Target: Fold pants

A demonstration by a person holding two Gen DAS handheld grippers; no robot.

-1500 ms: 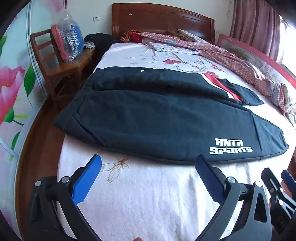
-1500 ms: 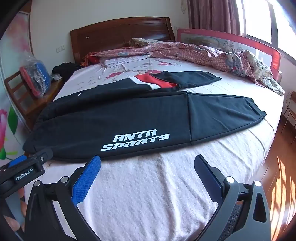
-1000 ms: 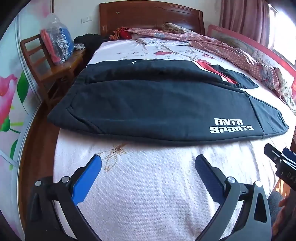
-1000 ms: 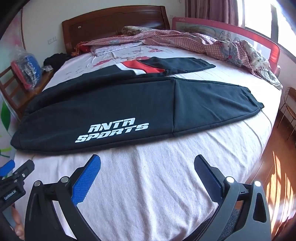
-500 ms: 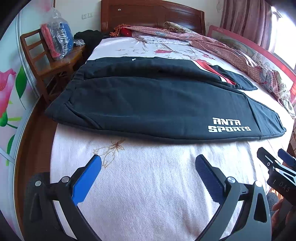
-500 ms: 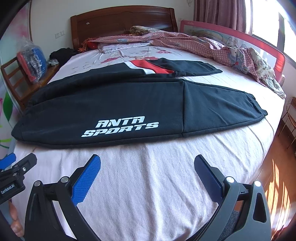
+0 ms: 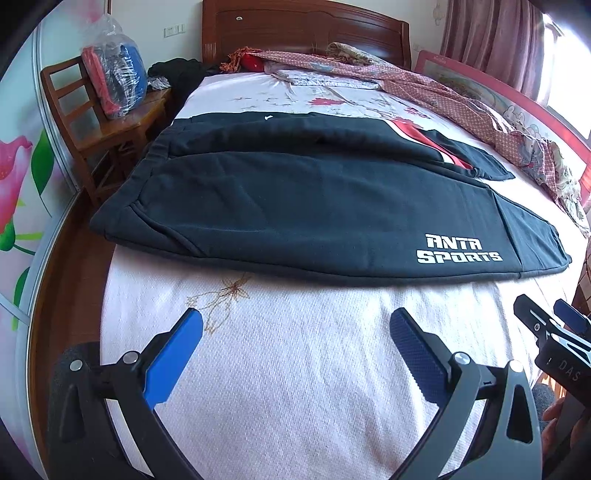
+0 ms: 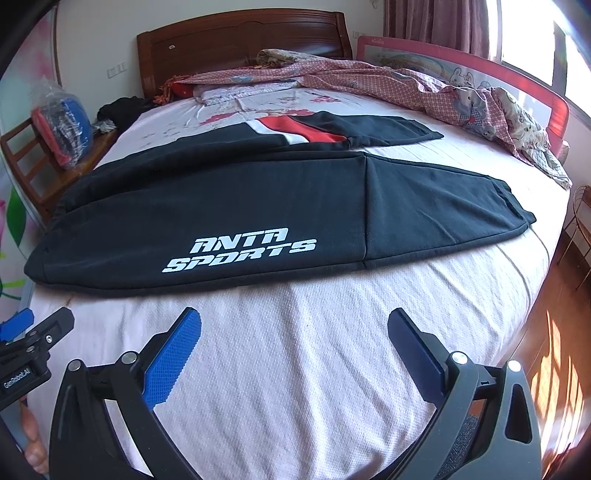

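Note:
Black pants (image 7: 314, 206) with white "ANTA SPORTS" lettering lie flat across the bed, waistband at the left, leg ends at the right; they also show in the right wrist view (image 8: 258, 206). The far leg has a red and white stripe (image 8: 295, 134). My left gripper (image 7: 295, 325) is open and empty, above the bare sheet in front of the near leg's left half. My right gripper (image 8: 293, 323) is open and empty, above the sheet in front of the lettering. Neither touches the pants.
The bed (image 7: 295, 369) has a pale pink sheet and a wooden headboard (image 7: 303, 29). A crumpled checked blanket (image 8: 424, 85) lies along the far right by a red bed rail (image 8: 517, 88). A wooden chair (image 7: 96, 122) with a plastic bag stands left of the bed.
Both grippers drifted slightly in front of the pants, staying open and empty. The pants have not moved.

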